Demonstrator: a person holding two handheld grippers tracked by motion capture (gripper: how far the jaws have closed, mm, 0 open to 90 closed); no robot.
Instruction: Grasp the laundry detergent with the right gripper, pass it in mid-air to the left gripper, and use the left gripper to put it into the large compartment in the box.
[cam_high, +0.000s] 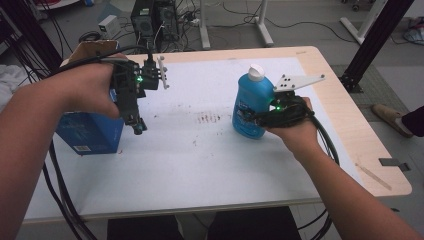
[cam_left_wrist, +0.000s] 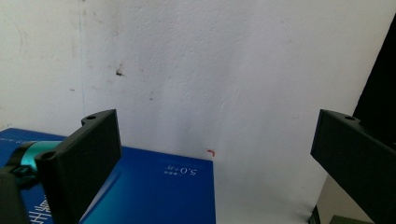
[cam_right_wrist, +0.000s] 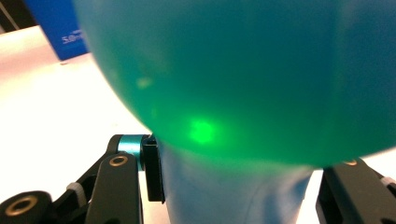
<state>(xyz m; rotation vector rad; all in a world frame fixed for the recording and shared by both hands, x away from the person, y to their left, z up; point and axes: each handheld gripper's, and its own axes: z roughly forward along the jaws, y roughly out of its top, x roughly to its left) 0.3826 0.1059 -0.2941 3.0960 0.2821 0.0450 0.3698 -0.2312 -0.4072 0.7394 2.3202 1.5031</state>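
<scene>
The blue bottle (cam_high: 249, 106) is being gripped round its body by the right gripper (cam_high: 255, 119) at the bench's (cam_high: 200, 170) right side, so grabbing looks done. Lifting's still pending, while the left gripper (cam_high: 138, 126) is being held open, empty, above the blue box (cam_high: 92, 132).

This is looking like a lab or test room. A counter (cam_high: 345, 125) with a white sheet is standing on a bare grey floor (cam_high: 310, 25). Behind it, a computer tower (cam_high: 150, 22) is sitting on the floor among loose cables (cam_high: 190, 17). Black frame struts (cam_high: 372, 37) and white stand legs (cam_high: 262, 22) are rising around the counter.
</scene>
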